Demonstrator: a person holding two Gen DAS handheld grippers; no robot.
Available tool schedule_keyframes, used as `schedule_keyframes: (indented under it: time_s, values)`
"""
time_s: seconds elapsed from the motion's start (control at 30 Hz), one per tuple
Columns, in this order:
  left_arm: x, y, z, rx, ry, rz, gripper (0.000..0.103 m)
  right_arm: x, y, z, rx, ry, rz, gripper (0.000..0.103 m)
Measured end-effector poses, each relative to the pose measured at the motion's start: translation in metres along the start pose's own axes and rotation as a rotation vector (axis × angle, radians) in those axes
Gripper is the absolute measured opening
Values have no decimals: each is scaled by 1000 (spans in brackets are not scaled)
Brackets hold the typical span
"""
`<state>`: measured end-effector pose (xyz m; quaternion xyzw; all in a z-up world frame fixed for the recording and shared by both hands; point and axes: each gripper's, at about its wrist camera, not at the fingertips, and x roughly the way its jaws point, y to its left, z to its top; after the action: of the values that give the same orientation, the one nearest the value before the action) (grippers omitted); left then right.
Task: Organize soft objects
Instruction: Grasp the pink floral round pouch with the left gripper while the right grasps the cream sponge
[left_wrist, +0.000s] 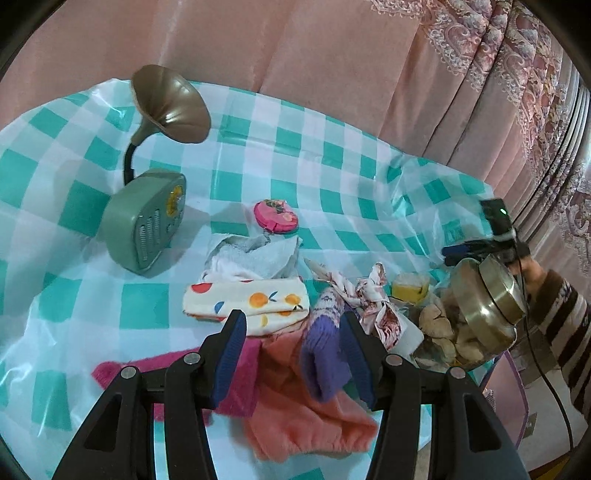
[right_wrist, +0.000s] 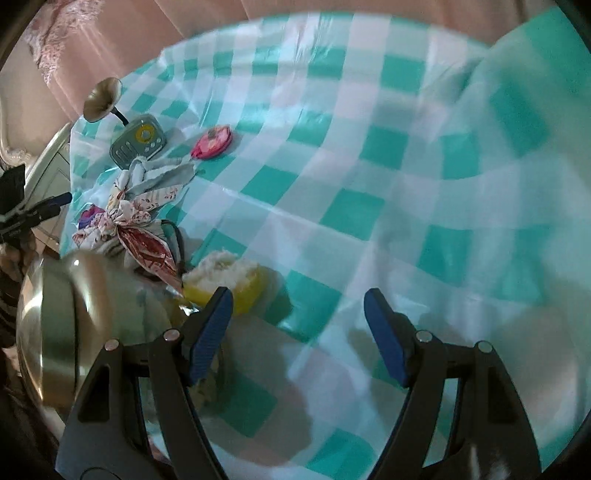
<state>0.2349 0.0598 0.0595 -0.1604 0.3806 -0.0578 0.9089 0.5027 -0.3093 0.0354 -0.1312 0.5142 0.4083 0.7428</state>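
A heap of soft things lies on the checked tablecloth (left_wrist: 140, 306): a fruit-print cloth (left_wrist: 251, 302), a grey-white towel (left_wrist: 255, 258), a knotted floral cloth (left_wrist: 369, 295), a magenta cloth (left_wrist: 155, 363), a salmon cloth (left_wrist: 295, 406) and a purple sock (left_wrist: 321, 354). My left gripper (left_wrist: 292, 319) hovers over the salmon cloth, open, with the sock lying against its right finger. My right gripper (right_wrist: 297, 295) is open above bare tablecloth (right_wrist: 369, 206), just right of a yellow sponge (right_wrist: 229, 280). The right wrist view is blurred.
A green speaker with a brass horn (left_wrist: 147, 218) stands at the back left, with a pink round case (left_wrist: 276, 218) beside it. A glass jar with a metal lid (left_wrist: 487, 295) lies tilted at the table's right edge. Pink curtains (left_wrist: 332, 55) hang behind.
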Motion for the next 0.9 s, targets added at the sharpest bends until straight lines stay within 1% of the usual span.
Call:
schedule_keyframes:
  time_s: [0.1, 0.2, 0.23, 0.3, 0.33, 0.37, 0.4, 0.47, 0.53, 0.57, 0.63, 0.67, 0.77, 0.83, 0.9]
  values:
    - [8, -1, 10, 27, 5, 8, 54, 21, 3, 19, 26, 108, 73, 76]
    - [13, -1, 22, 43, -5, 15, 54, 37, 15, 28, -9, 173, 83, 76]
    - [15, -2, 27, 50, -7, 19, 54, 40, 18, 30, -16, 183, 85, 76]
    - [18, -3, 36, 56, -14, 18, 54, 51, 22, 37, 16, 240, 136, 76]
    - [19, -4, 38, 64, -17, 12, 55, 57, 27, 40, 11, 278, 127, 76]
    - [21, -6, 41, 72, -19, 13, 57, 60, 31, 44, -5, 297, 112, 77]
    - [23, -9, 43, 86, -18, 15, 58, 67, 35, 49, -4, 343, 104, 77]
    - [30, -12, 50, 92, -2, 22, 60, 80, 37, 55, 39, 443, 110, 79]
    - [38, -14, 58, 87, 13, 34, 63, 89, 45, 60, 20, 518, 90, 80]
    - [42, -14, 62, 84, 20, 47, 67, 92, 48, 62, 23, 537, 89, 81]
    - [54, -13, 71, 72, 41, 73, 69, 99, 48, 66, 97, 585, 115, 84]
    - [59, -11, 74, 57, 48, 88, 69, 103, 49, 69, 113, 607, 114, 84]
    - [76, -4, 84, 29, 72, 97, 69, 111, 51, 72, 137, 655, 79, 85]
    - [87, -2, 91, 28, 77, 127, 69, 120, 53, 70, 132, 703, 52, 85]
    - [100, -6, 98, 60, 93, 125, 71, 126, 57, 67, 124, 735, 40, 86]
